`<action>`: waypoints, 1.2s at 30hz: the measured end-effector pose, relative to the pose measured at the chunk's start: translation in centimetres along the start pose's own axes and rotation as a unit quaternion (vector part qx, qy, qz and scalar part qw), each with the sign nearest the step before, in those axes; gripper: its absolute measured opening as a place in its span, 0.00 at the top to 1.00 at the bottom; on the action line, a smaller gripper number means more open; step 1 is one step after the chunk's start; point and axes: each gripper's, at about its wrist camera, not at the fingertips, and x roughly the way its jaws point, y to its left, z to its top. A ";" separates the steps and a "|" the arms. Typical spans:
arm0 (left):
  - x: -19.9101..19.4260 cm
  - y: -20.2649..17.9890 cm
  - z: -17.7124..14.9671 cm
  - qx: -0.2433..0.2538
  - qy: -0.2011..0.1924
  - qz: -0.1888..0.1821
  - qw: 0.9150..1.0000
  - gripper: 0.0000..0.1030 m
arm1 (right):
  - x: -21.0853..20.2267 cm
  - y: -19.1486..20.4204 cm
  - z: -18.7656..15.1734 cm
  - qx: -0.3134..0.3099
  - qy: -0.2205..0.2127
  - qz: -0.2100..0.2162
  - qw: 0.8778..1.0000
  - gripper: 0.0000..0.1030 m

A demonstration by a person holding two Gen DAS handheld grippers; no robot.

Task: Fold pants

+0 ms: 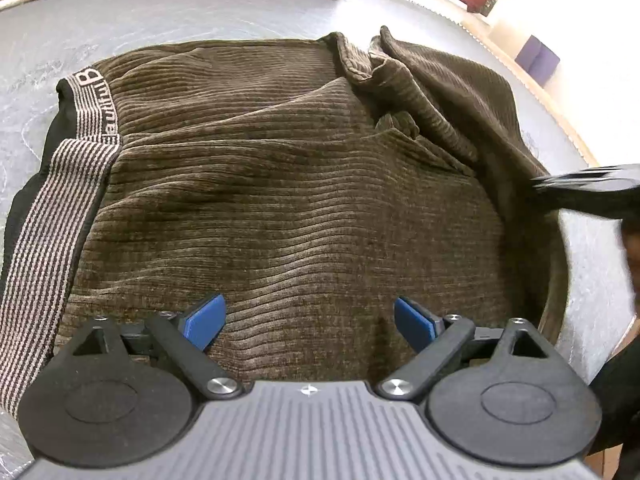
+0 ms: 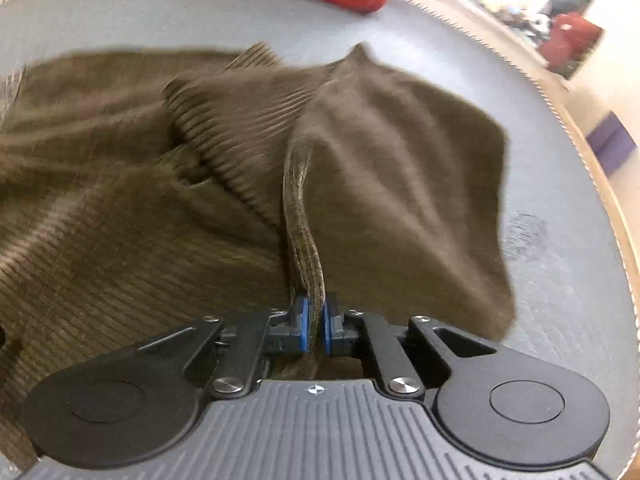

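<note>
Right gripper (image 2: 316, 322) was clamped on a pinched ridge of the pants (image 1: 280, 200), mid-fold on the table (image 1: 160, 16). Left gripper (image 1: 308, 320) hovered with tongs apart, holding nothing. Next move probably called for carrying that ridge toward the waistband (image 1: 48, 216) edge.

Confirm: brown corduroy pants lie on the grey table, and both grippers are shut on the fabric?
Not quite. The left gripper is open, its jaws spread above the pants, as the left wrist view shows. Only the right gripper is shut on the fabric, on the grey table.
</note>
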 end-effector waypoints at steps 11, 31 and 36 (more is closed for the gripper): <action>1.3 -1.5 0.7 0.022 0.002 0.018 1.000 0.08 | -6.7 -11.4 -13.3 0.218 0.014 0.020 0.976 0.94; 2.1 -3.3 0.3 0.106 0.002 0.060 0.993 0.08 | -11.1 -12.5 -9.4 0.245 -0.102 -0.007 0.964 0.76; 2.1 -3.8 0.0 0.125 -0.001 0.068 0.990 0.08 | -9.7 -11.8 -3.7 0.183 -0.122 0.026 0.975 0.69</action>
